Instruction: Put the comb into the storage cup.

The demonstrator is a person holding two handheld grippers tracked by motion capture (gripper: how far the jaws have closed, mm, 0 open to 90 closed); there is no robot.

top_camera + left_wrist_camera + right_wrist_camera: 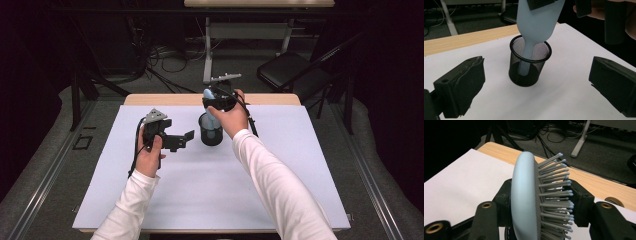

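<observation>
Hairbrush standing in the mesh cup, your right gripper on its head

Hairbrush (537, 22) of pale blue colour is the thing in work. Its handle goes down into the black mesh cup (529, 66), and its wide head stays above the rim, a little tilted. In the right gripper view you see the head from its edge, with the grey bristles pointing to one side.

Your right gripper (218, 99) has its two jaws around the brush head, one on the smooth back and one on the bristle side. The pads touch the head, so the brush is clamped between them, though not pressed hard. The gripper points down over the cup.

The cup stands upright on the white sheet that covers the table (280, 98), near the far middle of the sheet. The wooden edge of the table shows behind it.

Your left gripper (181, 140) is just to the left of the cup, apart from it, and it points toward the cup. Its jaws stand wide with nothing between them. Your left hand (150, 152) holds it low over the sheet.
</observation>
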